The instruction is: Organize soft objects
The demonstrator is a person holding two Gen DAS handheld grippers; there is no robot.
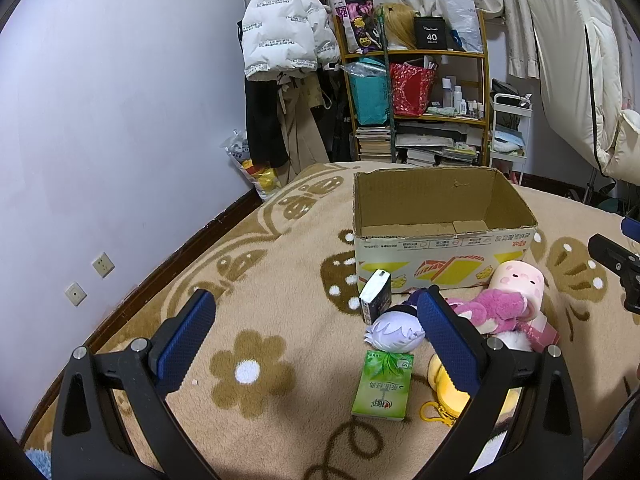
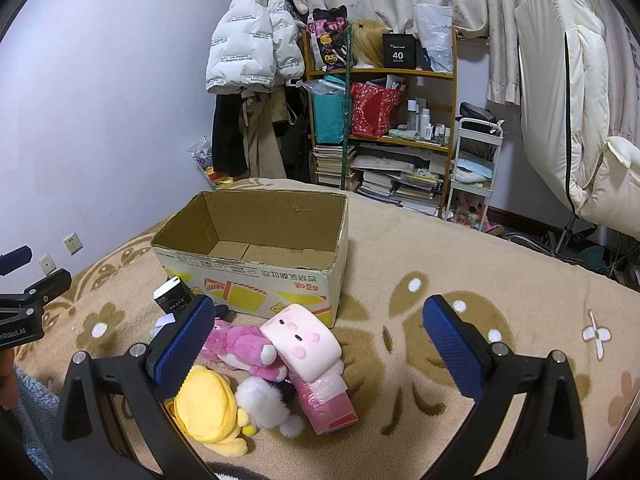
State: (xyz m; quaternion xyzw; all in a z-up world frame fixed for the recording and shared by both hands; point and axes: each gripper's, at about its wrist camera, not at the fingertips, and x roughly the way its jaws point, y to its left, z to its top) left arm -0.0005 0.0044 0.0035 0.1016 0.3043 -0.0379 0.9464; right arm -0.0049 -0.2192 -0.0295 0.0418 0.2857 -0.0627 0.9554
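**Both grippers open over bed, soft toys piled in front of box**

Left gripper point(image 1: 316, 320): jaws spread wide, nothing betw. them, hanging above the blanket point(image 1: 256, 280) w/ brown flower pattern that covers the bed. Right gripper point(image 2: 316, 324): jaws also wide apart, empty, above the blanket point(image 2: 460, 248).

Cardboard box point(image 1: 440, 208) sits open-topped towards the far edge of the bed, inside looks bare as far as visible; same box point(image 2: 256, 236) in right wrist view.

Soft things lie in a cluster just in front of the box's near wall:
- pink plush bear point(image 2: 240, 346), lying down, touching the pale pink pig cushion point(image 2: 302, 340); pig cushion point(image 1: 518, 280) leans over a pink wrapped roll point(image 2: 330, 402).
- white fluffy toy point(image 2: 266, 402) just beside the roll, touching the yellow plush point(image 2: 210, 410).
- yellow plush point(image 1: 444, 384) partly hidden behind left gripper's right finger; has a yellow clip.
- white-haired plush head point(image 1: 394, 334), lying betw. the dark carton and the green pack.

Non-soft items in same pile: green tissue pack point(image 1: 382, 386) flat on blanket, nearest the bed's near edge; small dark carton point(image 1: 376, 294) upright-ish, tilted, near the box's front left corner.

Beyond the bed: shelf point(image 1: 416, 100) w/ books and bags, white puffer jacket point(image 1: 280, 28) hanging by the wall.
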